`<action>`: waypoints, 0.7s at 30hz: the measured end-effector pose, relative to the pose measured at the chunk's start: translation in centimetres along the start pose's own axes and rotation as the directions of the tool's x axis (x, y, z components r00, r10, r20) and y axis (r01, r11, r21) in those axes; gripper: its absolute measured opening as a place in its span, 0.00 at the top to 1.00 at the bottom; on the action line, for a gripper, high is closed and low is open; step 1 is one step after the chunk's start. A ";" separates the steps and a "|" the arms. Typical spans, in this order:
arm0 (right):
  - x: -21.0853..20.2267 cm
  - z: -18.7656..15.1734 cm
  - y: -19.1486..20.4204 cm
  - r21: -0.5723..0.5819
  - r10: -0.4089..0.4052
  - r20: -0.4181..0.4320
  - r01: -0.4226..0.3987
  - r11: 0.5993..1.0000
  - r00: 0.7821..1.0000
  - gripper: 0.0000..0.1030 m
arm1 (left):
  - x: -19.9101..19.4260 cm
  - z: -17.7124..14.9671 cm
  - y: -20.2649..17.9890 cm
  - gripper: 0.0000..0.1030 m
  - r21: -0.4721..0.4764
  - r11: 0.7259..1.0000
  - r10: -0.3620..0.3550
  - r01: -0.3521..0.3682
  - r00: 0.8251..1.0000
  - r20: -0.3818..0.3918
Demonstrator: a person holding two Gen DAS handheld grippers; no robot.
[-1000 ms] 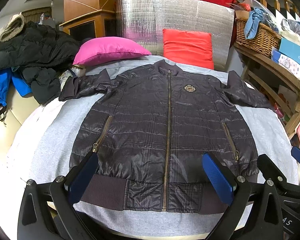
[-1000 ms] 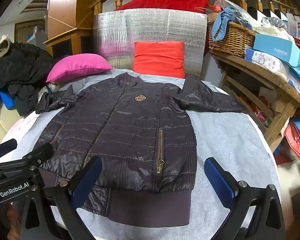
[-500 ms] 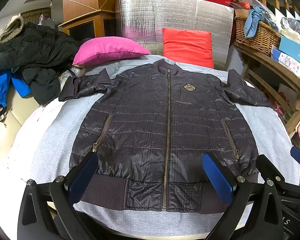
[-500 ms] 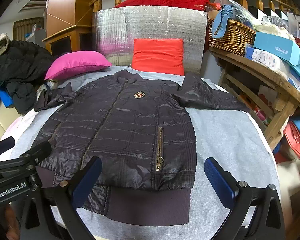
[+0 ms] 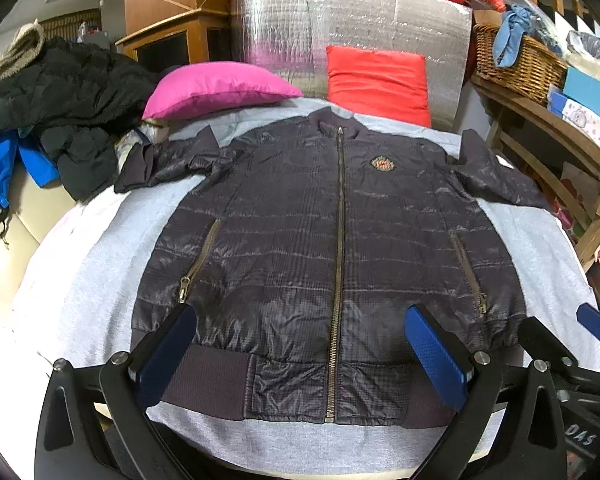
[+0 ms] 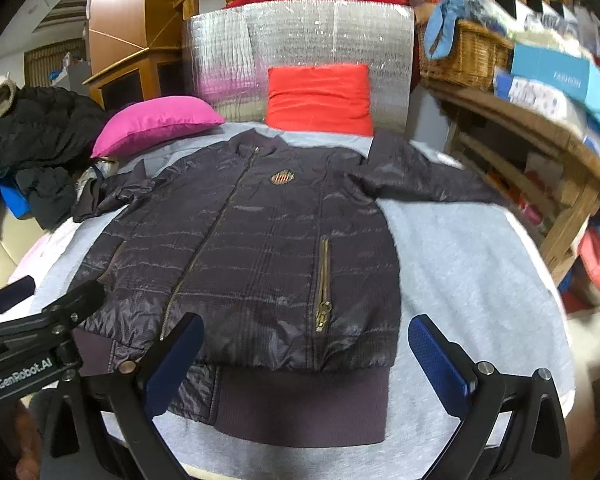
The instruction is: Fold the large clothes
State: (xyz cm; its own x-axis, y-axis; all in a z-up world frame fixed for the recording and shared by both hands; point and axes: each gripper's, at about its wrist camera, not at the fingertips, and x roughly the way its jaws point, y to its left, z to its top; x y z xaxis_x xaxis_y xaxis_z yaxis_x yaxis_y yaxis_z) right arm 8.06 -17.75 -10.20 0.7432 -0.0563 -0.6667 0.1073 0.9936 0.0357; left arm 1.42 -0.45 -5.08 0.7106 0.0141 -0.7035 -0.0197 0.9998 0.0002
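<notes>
Both the left tool (image 5: 300, 354) and right tool (image 6: 306, 360) stay spread wide, empty, barely shifted since earlier. The dark jacket (image 5: 332, 248) lies flat, zipped, on the grey blanket (image 6: 468, 264); the shelf side looks motion-blurred.

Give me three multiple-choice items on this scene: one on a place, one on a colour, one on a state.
1. Where does the jacket lie?
A. in the basket
B. flat on the grey cover
C. over the railing

2. What colour is the pillow beside the red one?
A. pink
B. green
C. white

3. How is the main zip?
A. open
B. half open
C. closed

Key: 1 B, it is spread on the grey cover; 2 A, it is bright pink; 3 C, the two fronts meet from hem to collar.
</notes>
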 end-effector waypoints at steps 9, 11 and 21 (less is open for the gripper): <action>5.0 -0.4 -7.1 0.221 0.191 -0.114 -0.162 0.962 0.975 0.00 | 5.0 0.5 0.4 0.00 0.007 0.999 0.051 -0.050 0.997 -0.064; 6.2 0.2 -9.8 0.299 0.226 -0.101 -0.187 0.936 0.969 0.00 | 6.9 1.4 0.4 0.00 0.010 0.998 0.068 -0.067 0.995 -0.077; 14.3 8.0 -27.1 0.668 0.256 0.112 -0.263 0.697 0.960 0.01 | 16.5 4.1 1.4 0.00 -0.031 0.990 0.133 -0.138 0.983 -0.129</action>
State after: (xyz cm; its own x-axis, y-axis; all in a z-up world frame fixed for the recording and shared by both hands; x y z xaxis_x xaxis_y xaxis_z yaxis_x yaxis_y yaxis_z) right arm 21.06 -46.23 -14.68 0.8149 0.1891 -0.5478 0.3199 0.6414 0.6973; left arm 16.02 1.20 -13.72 0.6048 0.1455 -0.7830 -0.1395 0.9873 0.0757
